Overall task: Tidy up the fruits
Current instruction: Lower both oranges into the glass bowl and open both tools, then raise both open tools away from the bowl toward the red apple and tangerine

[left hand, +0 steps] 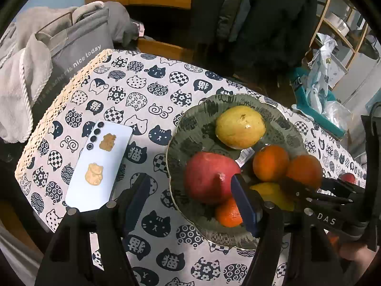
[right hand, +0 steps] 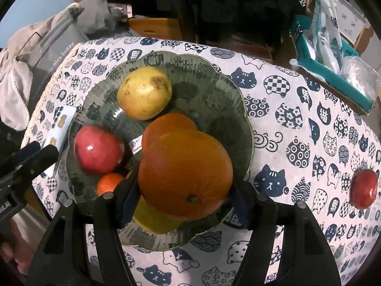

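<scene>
A grey-green glass bowl (left hand: 175, 166) (right hand: 246, 109) on the cat-print tablecloth holds a yellow-green fruit (left hand: 240, 126) (right hand: 145, 93), a red apple (left hand: 209, 178) (right hand: 97, 152), an orange (left hand: 270, 163), a small tangerine (left hand: 228, 212) (right hand: 108, 183) and a yellow fruit (left hand: 273, 193). My left gripper (left hand: 189, 188) is open over the bowl's near-left rim, its pads clear of the red apple. My right gripper (right hand: 184, 197) is shut on a large orange (right hand: 185, 174) (left hand: 304, 171), held just above the bowl. A second red apple (right hand: 364, 188) lies on the cloth to the right.
A pale blue phone (left hand: 100, 164) (right hand: 63, 124) lies left of the bowl. Past the table's left edge are a grey bag (left hand: 78, 54) and clothes. A teal box (right hand: 333, 71) with plastic bags stands at the back right. A hand (right hand: 14, 255) shows at the lower left.
</scene>
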{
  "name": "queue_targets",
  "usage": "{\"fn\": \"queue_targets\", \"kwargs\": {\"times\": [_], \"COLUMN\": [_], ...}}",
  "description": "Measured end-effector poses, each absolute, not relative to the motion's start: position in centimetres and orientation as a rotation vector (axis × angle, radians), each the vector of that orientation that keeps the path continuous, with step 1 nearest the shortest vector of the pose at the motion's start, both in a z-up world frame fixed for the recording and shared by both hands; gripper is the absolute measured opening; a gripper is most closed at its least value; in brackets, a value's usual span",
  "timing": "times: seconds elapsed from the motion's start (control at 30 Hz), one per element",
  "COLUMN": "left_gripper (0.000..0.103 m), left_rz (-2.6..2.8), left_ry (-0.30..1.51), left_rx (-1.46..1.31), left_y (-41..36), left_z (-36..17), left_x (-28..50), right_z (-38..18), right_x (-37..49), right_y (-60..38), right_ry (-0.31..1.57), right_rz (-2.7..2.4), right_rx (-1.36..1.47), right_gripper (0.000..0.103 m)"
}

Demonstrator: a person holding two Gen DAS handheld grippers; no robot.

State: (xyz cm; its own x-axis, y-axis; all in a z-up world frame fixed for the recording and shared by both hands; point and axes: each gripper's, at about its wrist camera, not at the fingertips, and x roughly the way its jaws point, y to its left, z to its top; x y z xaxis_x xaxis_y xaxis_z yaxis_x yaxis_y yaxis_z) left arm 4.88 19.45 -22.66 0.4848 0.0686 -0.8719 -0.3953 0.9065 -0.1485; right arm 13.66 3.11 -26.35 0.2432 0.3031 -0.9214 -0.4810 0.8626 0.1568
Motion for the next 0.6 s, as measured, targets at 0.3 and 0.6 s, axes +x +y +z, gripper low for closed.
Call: {"fn": "queue_targets", "kwargs": {"times": [0.3, 0.6], "left_gripper": [0.072, 0.078], "left_rz": [0.276, 0.246], "left_ry": [1.011, 0.947], "left_rx": [-0.359, -0.334], "left_y": [19.0, 17.5], "left_z": [-21.4, -18.4], "left_x": [4.7, 4.3], "right_z": [-23.8, -18.2], "right_x": [13.8, 13.1], "right_y": [2.3, 0.6], "right_ry": [1.132, 1.003], "right_rz": [0.536, 0.531], "right_rx": [-0.161, -0.134], "right_gripper": [0.084, 0.084]}}
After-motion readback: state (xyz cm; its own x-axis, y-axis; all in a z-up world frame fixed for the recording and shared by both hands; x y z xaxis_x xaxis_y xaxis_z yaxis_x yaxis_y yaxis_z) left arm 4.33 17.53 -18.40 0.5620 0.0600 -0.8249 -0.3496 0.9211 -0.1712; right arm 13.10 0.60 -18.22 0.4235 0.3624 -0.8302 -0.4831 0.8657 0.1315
